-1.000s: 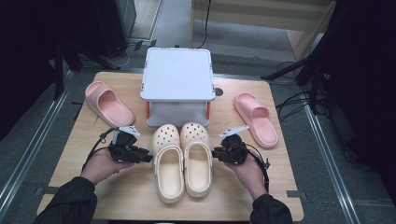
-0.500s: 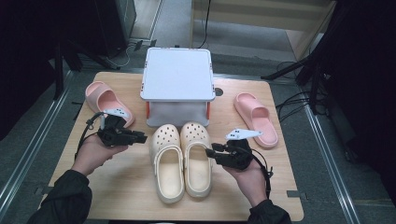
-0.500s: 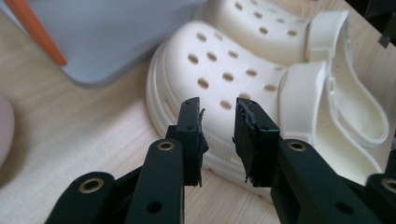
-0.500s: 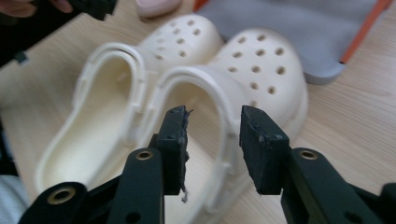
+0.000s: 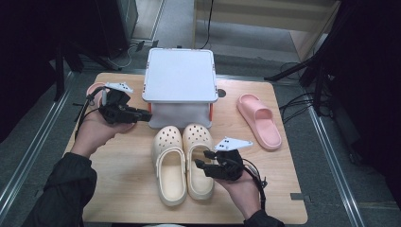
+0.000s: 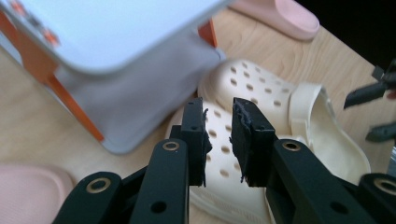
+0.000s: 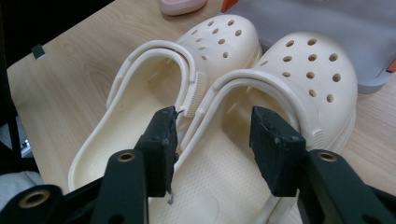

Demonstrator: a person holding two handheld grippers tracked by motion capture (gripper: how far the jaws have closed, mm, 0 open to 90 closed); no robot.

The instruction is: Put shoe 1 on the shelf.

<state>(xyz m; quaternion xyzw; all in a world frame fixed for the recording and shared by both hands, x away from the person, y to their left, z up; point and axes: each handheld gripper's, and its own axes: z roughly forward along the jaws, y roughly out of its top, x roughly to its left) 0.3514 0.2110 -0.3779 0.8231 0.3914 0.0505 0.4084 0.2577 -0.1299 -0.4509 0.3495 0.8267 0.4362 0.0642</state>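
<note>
clogs [image 5: 182,163]: cream, perforated | slide [image 5: 259,120]: pink | box [image 5: 179,75]: white

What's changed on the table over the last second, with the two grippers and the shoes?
The left gripper lifted off the clogs and swung out toward the left pink slide; its jaws have been closing with nothing between them. The right gripper drew back a little, and its jaws have been opening over the right clog's strap, not pressing it. The clogs, both slides and the white box stayed put.

two cream clogs [image 5: 182,163], two pink slides [image 5: 259,120], one white lidded box [image 5: 179,85], one wooden table [image 5: 118,189]
</note>
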